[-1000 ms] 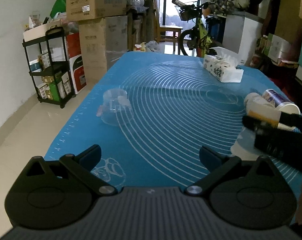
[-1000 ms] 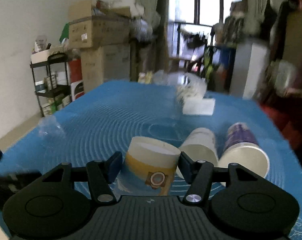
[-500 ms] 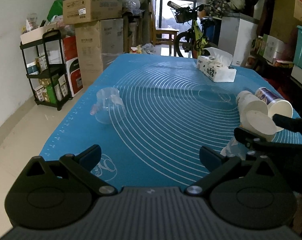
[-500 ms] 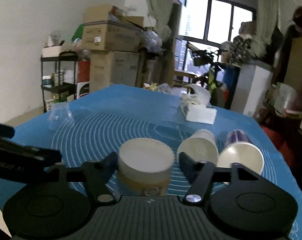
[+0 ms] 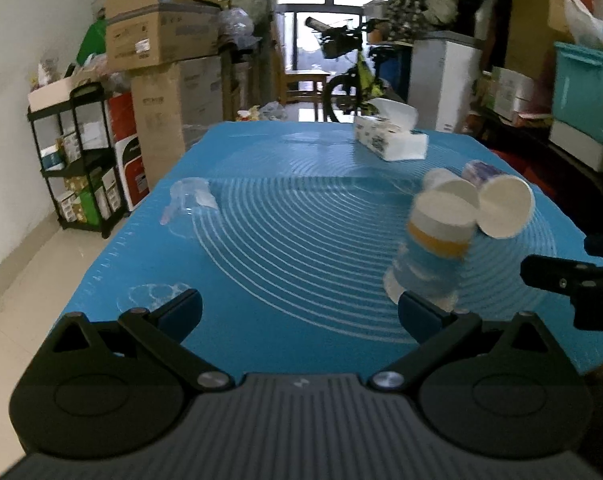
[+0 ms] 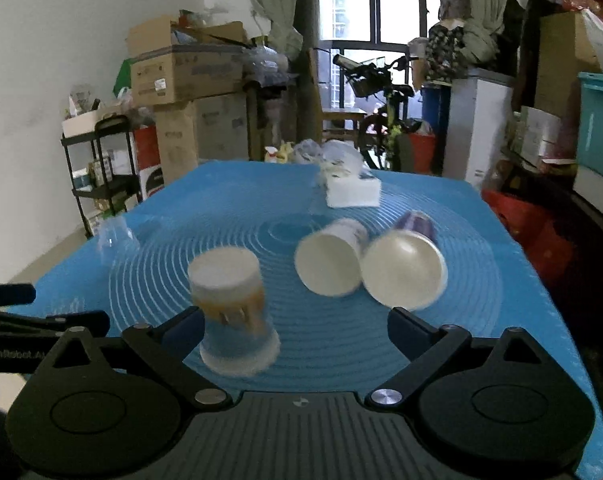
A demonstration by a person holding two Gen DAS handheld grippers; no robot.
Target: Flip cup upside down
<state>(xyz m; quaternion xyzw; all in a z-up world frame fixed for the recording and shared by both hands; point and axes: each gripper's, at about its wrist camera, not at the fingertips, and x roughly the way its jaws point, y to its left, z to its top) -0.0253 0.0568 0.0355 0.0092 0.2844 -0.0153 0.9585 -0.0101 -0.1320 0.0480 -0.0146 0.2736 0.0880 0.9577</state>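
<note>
The right claw point(image 6: 295, 326) stood spread wide and gripped nothing. Just ahead of its left finger the paper cup point(image 6: 234, 312) sat upside down on the blue mat point(image 6: 481, 280), mouth down and base up, blurred in both views; whether the finger touched it could not be told. Beyond it two more paper cups lay on their sides, touching, a white one point(image 6: 331, 258) and a purple one point(image 6: 405, 268), mouths facing the camera. The left claw point(image 5: 299, 314) was likewise spread and empty, low over the counter's near edge. Farther off were a clear plastic cup point(image 5: 191, 200) at the left and a tissue box point(image 5: 389, 140) near the far end.
</note>
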